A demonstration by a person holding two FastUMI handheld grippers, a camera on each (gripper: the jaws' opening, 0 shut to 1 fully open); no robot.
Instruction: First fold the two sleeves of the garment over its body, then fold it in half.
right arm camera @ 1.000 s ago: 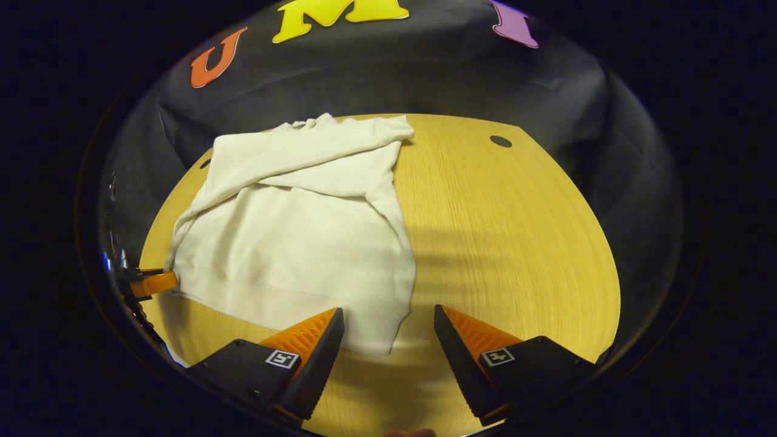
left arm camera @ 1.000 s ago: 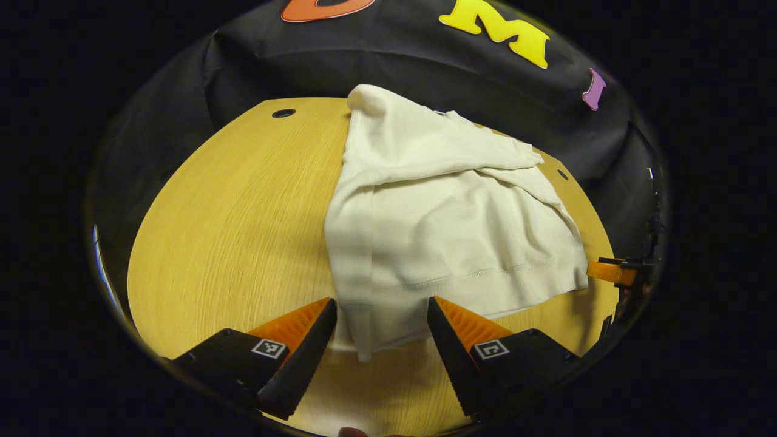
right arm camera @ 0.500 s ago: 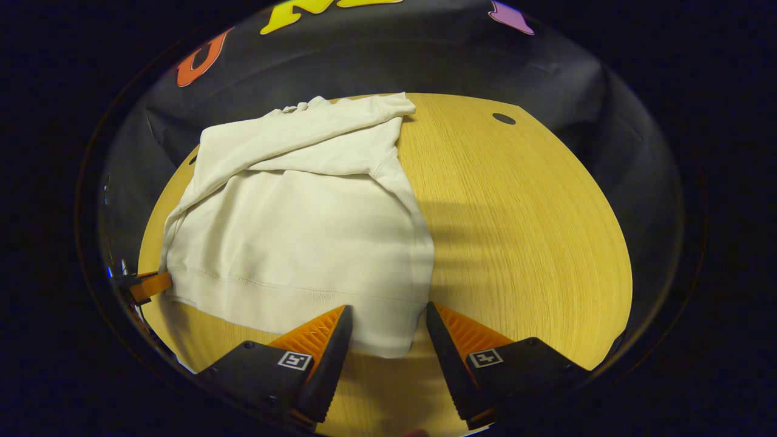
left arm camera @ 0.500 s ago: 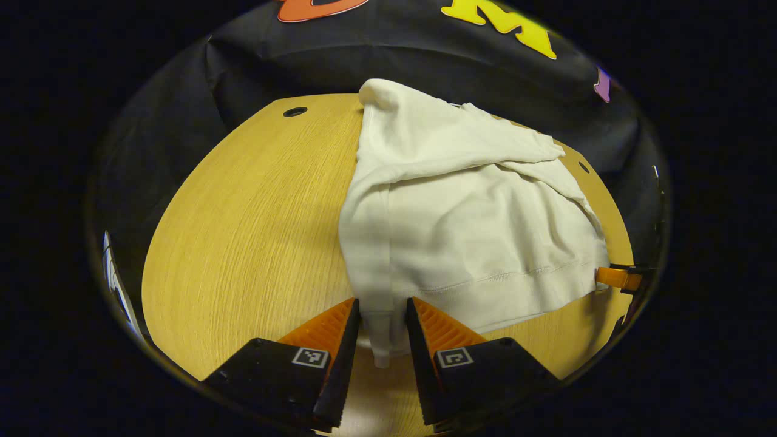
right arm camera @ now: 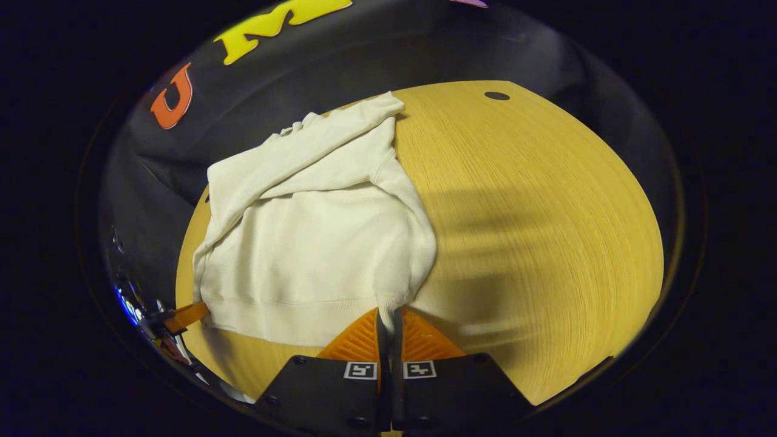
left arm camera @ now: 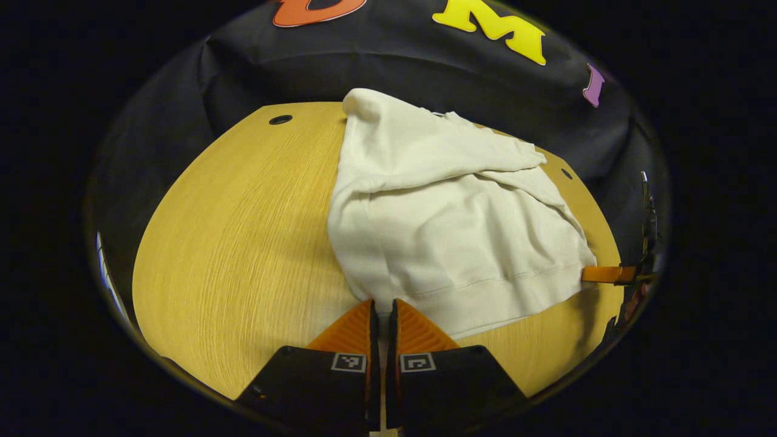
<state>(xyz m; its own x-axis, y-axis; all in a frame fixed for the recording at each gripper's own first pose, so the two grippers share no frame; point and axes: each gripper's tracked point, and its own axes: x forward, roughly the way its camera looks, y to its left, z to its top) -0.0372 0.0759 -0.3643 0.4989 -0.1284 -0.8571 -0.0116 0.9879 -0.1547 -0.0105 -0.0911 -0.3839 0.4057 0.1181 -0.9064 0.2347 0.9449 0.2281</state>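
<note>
A cream sweatshirt (left arm camera: pixel 449 218) lies on the round wooden table (left arm camera: pixel 230 243), both sleeves folded across its chest. In the left gripper view my left gripper (left arm camera: pixel 382 309) is shut on the near left corner of the hem. In the right gripper view the same sweatshirt (right arm camera: pixel 315 237) lies ahead and to the left, and my right gripper (right arm camera: pixel 388 315) is shut on the hem's near right corner. The cloth at both corners is pinched into a small ridge. The right gripper's fingertip (left arm camera: pixel 607 274) shows at the hem's far end, and the left gripper's fingertip (right arm camera: pixel 185 317) at the opposite corner.
Small round holes (left arm camera: pixel 280 119) (right arm camera: pixel 496 96) pierce the tabletop near its far edge. Bare wood (right arm camera: pixel 534 230) stretches beside the sweatshirt on each side. The black cloth wall rises right behind the table.
Both grippers went from open around the hem corners to shut on them. The hem corners have bunched slightly and the right gripper's view has tilted.
</note>
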